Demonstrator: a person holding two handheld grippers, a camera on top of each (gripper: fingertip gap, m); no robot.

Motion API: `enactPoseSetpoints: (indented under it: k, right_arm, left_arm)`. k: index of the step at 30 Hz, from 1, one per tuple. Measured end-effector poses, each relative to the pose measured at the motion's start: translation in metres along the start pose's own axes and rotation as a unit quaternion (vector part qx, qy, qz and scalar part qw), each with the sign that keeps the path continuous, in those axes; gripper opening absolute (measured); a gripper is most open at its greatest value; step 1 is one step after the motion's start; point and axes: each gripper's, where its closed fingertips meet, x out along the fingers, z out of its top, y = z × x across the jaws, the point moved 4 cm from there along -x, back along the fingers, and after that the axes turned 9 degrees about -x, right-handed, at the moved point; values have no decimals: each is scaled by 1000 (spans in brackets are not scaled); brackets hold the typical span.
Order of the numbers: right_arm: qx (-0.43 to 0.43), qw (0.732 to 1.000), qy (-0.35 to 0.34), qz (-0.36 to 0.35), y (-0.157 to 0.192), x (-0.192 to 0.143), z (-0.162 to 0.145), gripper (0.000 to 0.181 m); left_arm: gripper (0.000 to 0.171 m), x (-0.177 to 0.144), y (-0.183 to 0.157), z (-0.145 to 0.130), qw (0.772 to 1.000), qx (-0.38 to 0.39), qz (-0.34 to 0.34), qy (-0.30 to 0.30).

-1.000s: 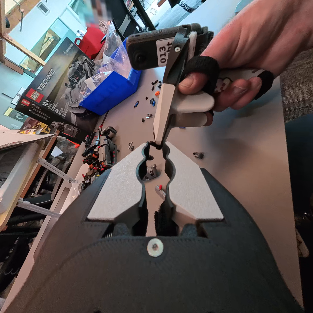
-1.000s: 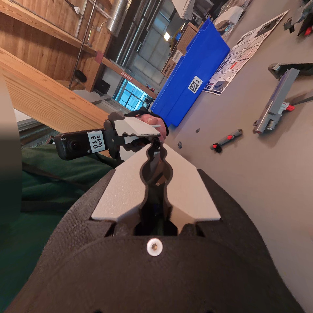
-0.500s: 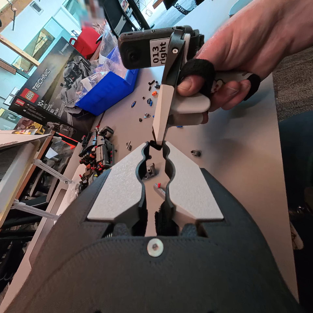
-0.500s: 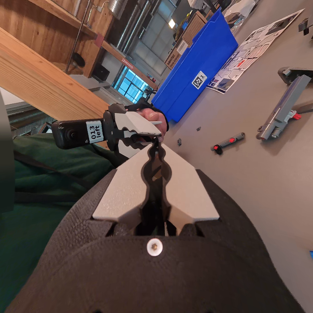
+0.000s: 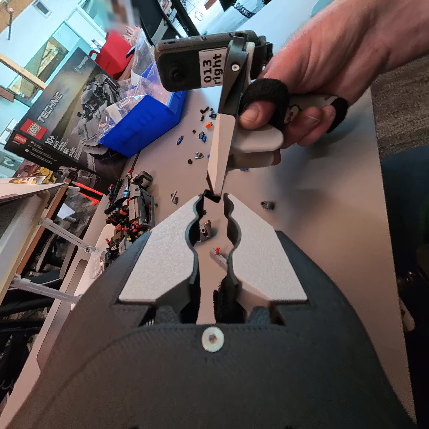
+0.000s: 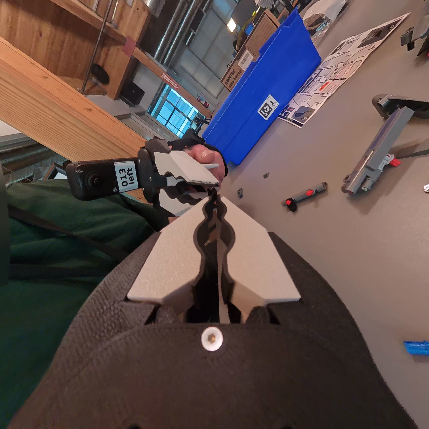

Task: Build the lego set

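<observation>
Both grippers barely shifted: left gripper (image 5: 212,197) and right gripper (image 6: 214,193) fingers remain clamped on one small black piece (image 5: 211,196).

Small black piece (image 5: 212,197) mostly hidden between both tongs' tips, blue brick (image 6: 416,347) blurred, cut by frame edge

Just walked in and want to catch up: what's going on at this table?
A person is building a Lego set with two handheld grippers. The right gripper pinches a small black piece at the tips of the left gripper, whose fingers stand slightly apart. A partly built model, loose parts and a blue bin sit on the grey table.
</observation>
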Motion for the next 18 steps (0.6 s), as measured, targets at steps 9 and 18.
enactPoseSetpoints:
  k: [9, 18]
  right_arm:
    - [-42, 992, 118, 10, 2, 0, -5, 0]
    - [-86, 960, 266, 20, 3, 10, -15, 0]
  left_arm:
    - [20, -10, 5, -2, 996, -2, -86, 16]
    - [17, -8, -12, -9, 985, 26, -166, 44]
